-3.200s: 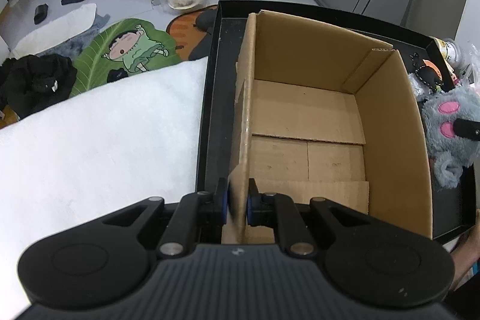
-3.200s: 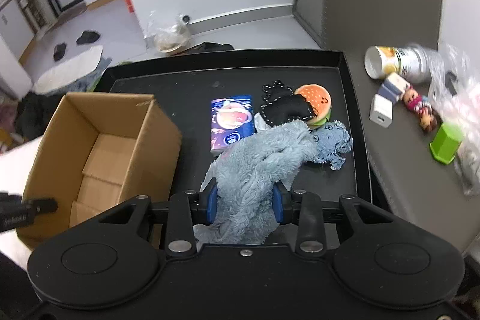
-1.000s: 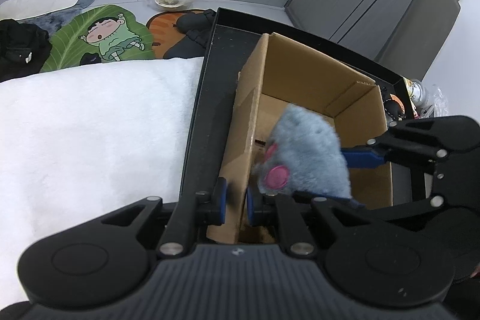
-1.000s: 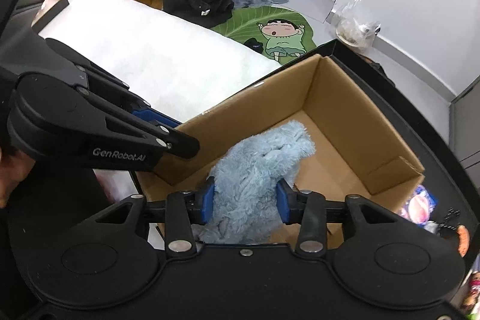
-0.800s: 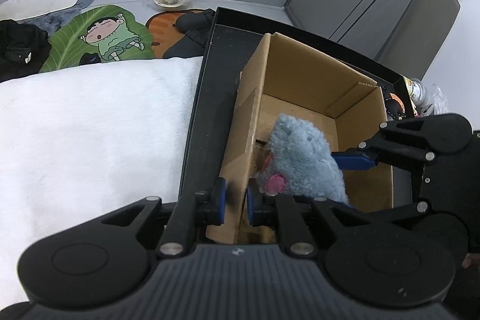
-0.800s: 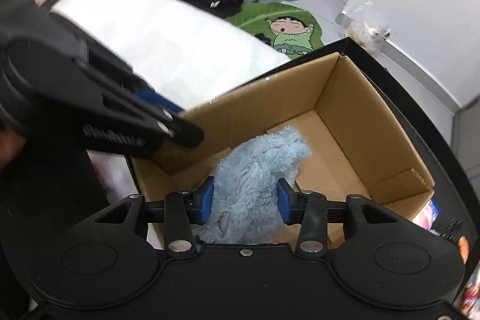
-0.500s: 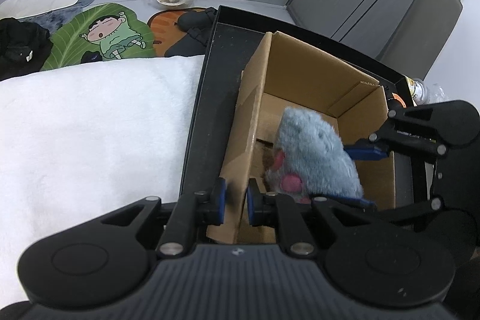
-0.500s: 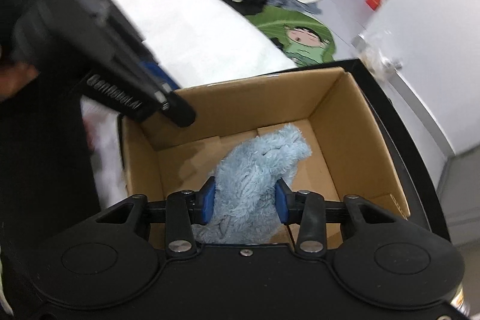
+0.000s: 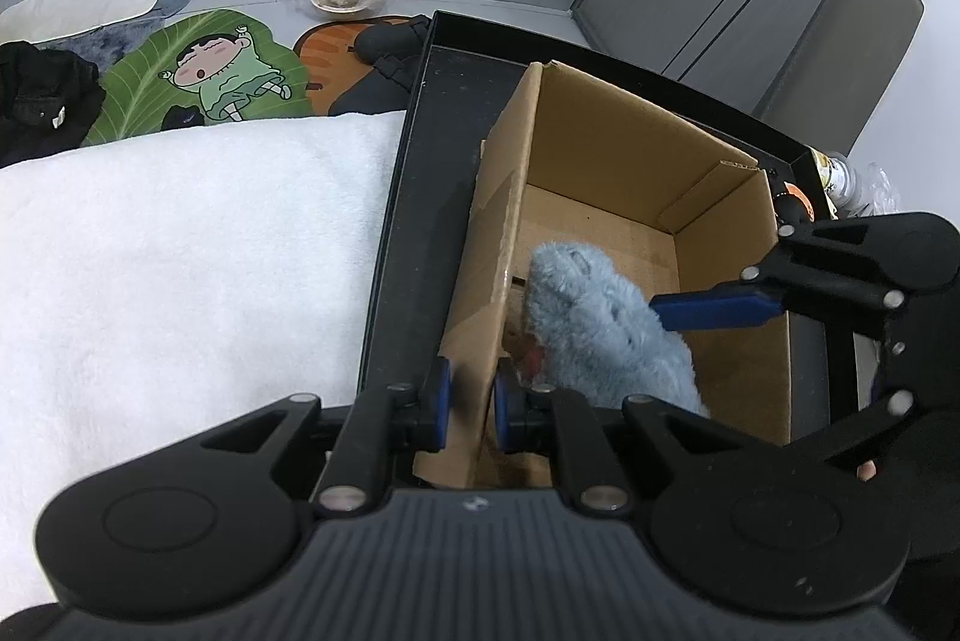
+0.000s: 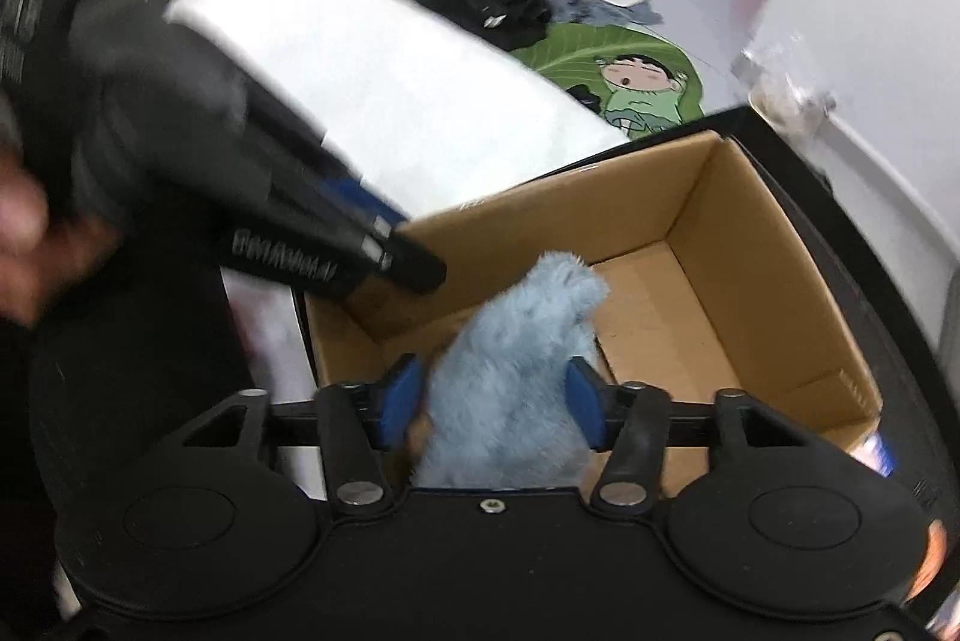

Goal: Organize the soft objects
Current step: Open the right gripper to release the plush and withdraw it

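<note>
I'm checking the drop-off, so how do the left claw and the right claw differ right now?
The left claw is shut on the cardboard box wall; the right claw stands wider, its jaws having just been opening, with the blue plush toy between them. The left reaches only the rim; the right reaches over the box's inside. Both have blue pads and point steeply down.

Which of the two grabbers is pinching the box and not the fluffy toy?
The left gripper. Its jaws are shut on the box wall. The right gripper has the blue toy between its jaws, which have just been opening.
</note>
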### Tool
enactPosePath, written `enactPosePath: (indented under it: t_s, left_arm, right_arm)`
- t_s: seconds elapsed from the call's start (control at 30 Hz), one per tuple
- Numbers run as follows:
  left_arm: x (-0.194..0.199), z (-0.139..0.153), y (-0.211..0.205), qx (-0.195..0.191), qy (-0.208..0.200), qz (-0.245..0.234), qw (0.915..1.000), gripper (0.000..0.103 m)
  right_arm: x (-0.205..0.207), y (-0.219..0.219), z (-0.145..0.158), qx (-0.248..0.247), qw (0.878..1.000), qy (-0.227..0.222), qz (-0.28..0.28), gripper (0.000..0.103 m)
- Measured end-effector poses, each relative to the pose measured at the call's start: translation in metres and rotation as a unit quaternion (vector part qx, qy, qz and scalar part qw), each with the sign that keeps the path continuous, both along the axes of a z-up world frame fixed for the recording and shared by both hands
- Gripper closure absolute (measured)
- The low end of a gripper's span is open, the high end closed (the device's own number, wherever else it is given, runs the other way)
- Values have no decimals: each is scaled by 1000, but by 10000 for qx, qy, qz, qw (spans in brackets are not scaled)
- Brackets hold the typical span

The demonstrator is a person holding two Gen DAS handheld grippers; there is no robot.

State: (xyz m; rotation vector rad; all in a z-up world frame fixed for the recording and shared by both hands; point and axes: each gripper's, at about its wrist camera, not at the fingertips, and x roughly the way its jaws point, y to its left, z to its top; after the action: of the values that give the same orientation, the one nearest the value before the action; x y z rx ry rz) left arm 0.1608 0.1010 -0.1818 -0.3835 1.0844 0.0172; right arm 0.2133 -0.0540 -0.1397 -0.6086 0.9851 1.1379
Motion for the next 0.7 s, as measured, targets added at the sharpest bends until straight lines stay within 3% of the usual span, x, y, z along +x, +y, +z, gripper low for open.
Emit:
enactPosePath:
  t_s: [0.37, 0.7]
  left_arm:
    - [-4, 7, -7, 239, -67, -38, 9997, 91]
    - [-12, 17, -13, 504, -153, 31, 9986, 87]
  right_arm:
    - [-1, -29, 17, 264, 9967, -11, -773, 47]
    - [13, -75, 43, 853, 9806, -189, -1755, 47]
